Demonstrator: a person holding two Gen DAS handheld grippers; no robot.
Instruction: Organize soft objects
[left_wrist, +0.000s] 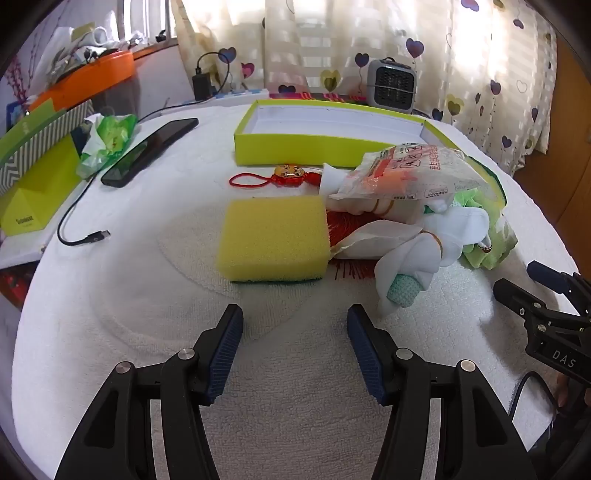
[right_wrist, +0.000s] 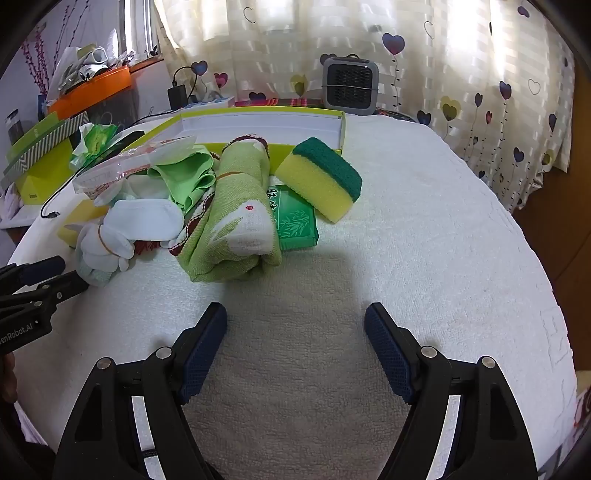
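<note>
A yellow sponge (left_wrist: 273, 238) lies flat on the white towel ahead of my left gripper (left_wrist: 294, 314), which is open with nothing between its fingers. To its right is a heap: a plastic packet (left_wrist: 410, 171), white socks (left_wrist: 413, 251) and a red tasselled charm (left_wrist: 284, 173). In the right wrist view my right gripper (right_wrist: 295, 314) is open and empty, short of a rolled green towel (right_wrist: 236, 214), a green packet (right_wrist: 297, 218) and a second yellow-green sponge (right_wrist: 325, 177) leaning on the lime box (right_wrist: 258, 127). That box is open and empty.
A phone (left_wrist: 147, 151) and a loose cable (left_wrist: 81, 225) lie at the left, beside a lime carton (left_wrist: 37, 184) and a crumpled green bag (left_wrist: 107, 140). A small grey heater (left_wrist: 393, 85) stands behind the box. The towel's right half (right_wrist: 443, 221) is bare.
</note>
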